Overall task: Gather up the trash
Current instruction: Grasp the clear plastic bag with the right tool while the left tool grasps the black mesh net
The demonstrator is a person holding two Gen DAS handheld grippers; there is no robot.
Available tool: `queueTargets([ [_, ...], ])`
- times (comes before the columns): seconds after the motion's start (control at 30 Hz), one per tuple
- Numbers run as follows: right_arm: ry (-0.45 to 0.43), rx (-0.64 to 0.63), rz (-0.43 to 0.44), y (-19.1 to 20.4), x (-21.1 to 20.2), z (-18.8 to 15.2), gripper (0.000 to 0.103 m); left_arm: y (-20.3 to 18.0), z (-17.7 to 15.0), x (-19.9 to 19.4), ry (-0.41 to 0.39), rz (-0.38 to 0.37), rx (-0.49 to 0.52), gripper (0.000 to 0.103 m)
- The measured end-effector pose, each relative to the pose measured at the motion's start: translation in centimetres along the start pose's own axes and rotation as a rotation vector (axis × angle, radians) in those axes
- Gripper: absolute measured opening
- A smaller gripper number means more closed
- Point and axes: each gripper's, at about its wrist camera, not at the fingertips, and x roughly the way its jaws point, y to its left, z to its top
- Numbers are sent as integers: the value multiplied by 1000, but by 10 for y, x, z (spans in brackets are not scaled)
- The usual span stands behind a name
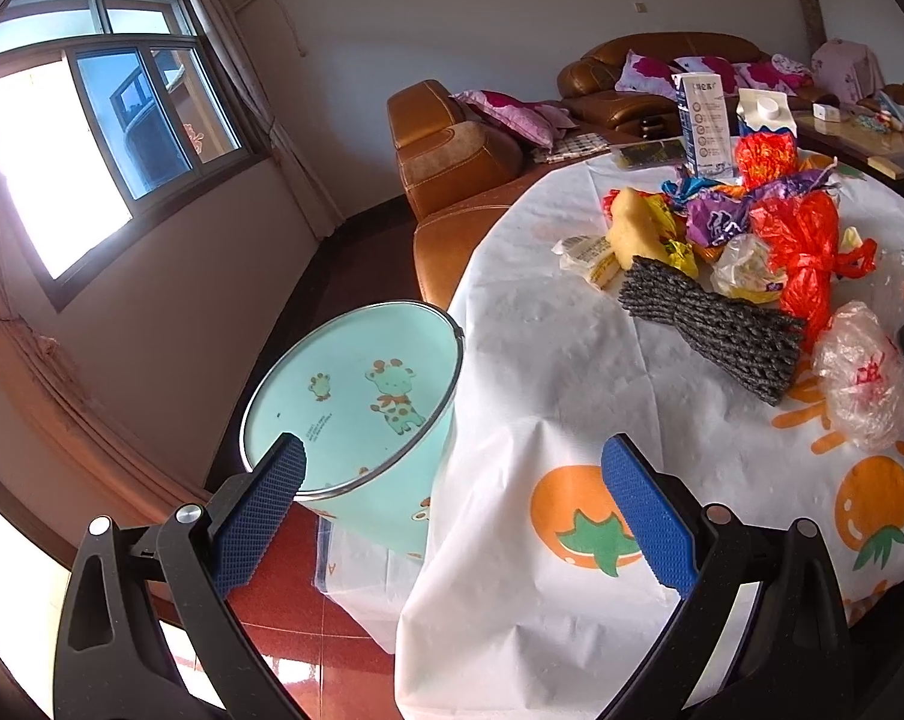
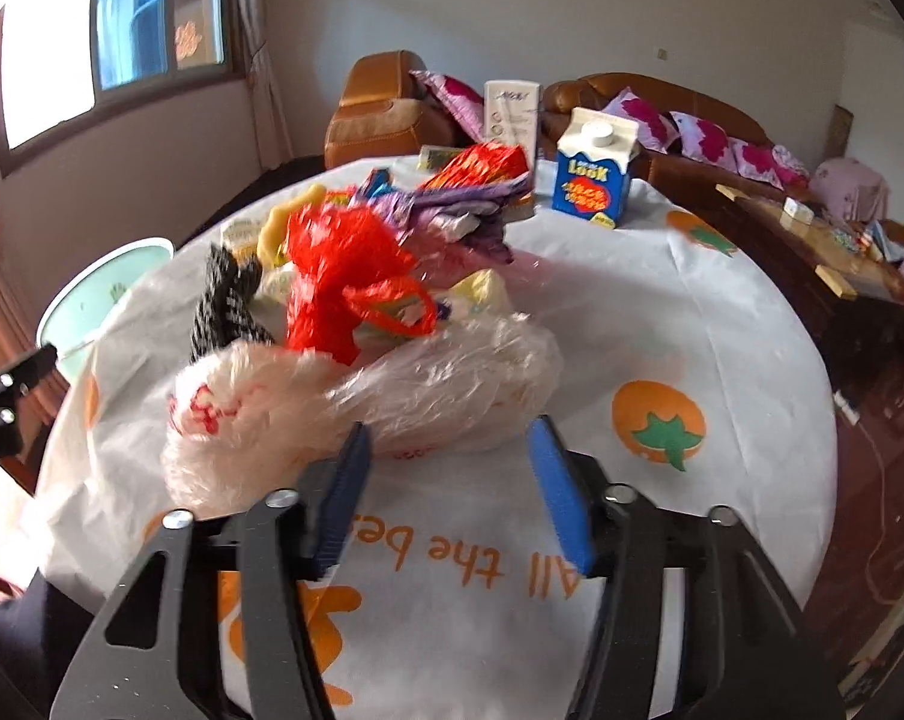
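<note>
A round table draped in a white plastic cloth printed with orange fruit carried a heap of rubbish near its middle. The right gripper, with black arms and blue ribbed pads, pointed down at a crumpled clear plastic bag with red print at the near edge of the heap; its jaws stood part-way apart, the bag's edge lay just at the fingertips, and it was not clear whether the pads touched it, so nothing was firmly held. Behind that bag lay a knotted red plastic bag, a dark grey woven mesh piece, purple and yellow snack wrappers and a blue-and-white milk carton with a white cap standing upright farther back, with a tall pale carton beyond it. The left gripper hung over the table's near left edge with its jaws wide apart and empty. Just beside that edge, off the table, stood a mint-green bin with a metal rim and cartoon giraffe prints, its mouth tilted toward the left wrist camera. Brown leather sofas with pink floral cushions lined the far wall, and a bright window lit the left side.
</note>
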Motion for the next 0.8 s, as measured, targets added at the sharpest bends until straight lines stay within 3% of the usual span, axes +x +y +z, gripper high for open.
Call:
queueTargets([
  [0.07,-18,20,-8,-2,-8,5,61,4,1,2,1,7,-9,97],
  [0.1,-23,38,-1,-1,-12,8,69,5,2,3,0,11,-12,97],
  [0.13,-27,54,3,0,-15,10,84,7,3,4,0,14,-16,97],
  [0.2,-51,71,18,11,-21,16,92,10,4,7,1,18,-28,97],
  [0.33,-65,9,26,47,-15,22,92,13,6,11,1,18,-42,97],
  [0.43,-19,-55,-23,60,3,19,92,12,7,12,1,11,-42,97],
  [0.63,29,-57,-171,7,-7,-2,92,1,13,15,1,-25,-45,97],
  [0.8,29,28,-187,-34,-23,-14,92,-27,27,13,-3,-83,-41,97],
])
